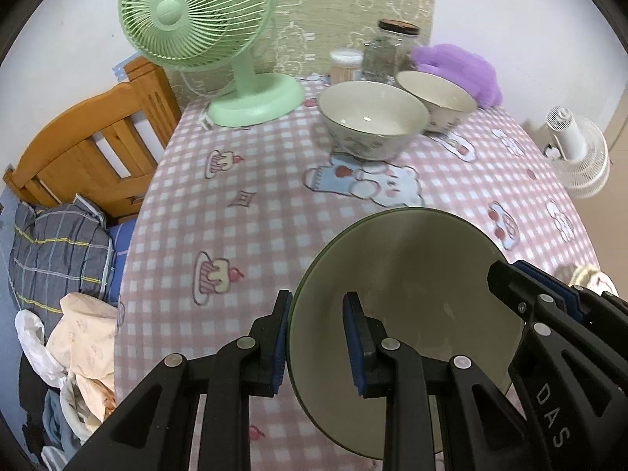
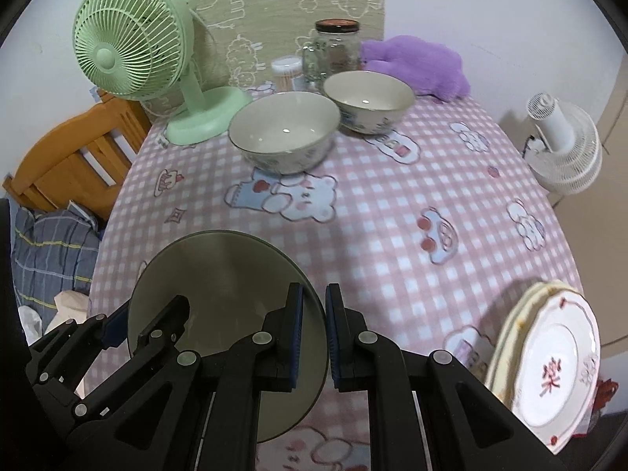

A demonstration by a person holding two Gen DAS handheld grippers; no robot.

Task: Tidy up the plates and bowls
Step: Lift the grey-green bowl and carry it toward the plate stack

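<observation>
Presently, left to right. Mint desk fan: far left of counter, not involved. Olive-grey plate: near edge, gripped at both rims. Left tongs straddle its left rim, pads apparently not quite tight. Right tongs are closed nearly together on the right rim. Two patterned bowls: far centre, just beside one another, unstacked. Stacked plates: near right edge, white floral one uppermost. Step in hand, by judgement: carrying the olive-grey plate. Next move likely calls for transfer rightward onto the stack, set level; bowls await nesting.
</observation>
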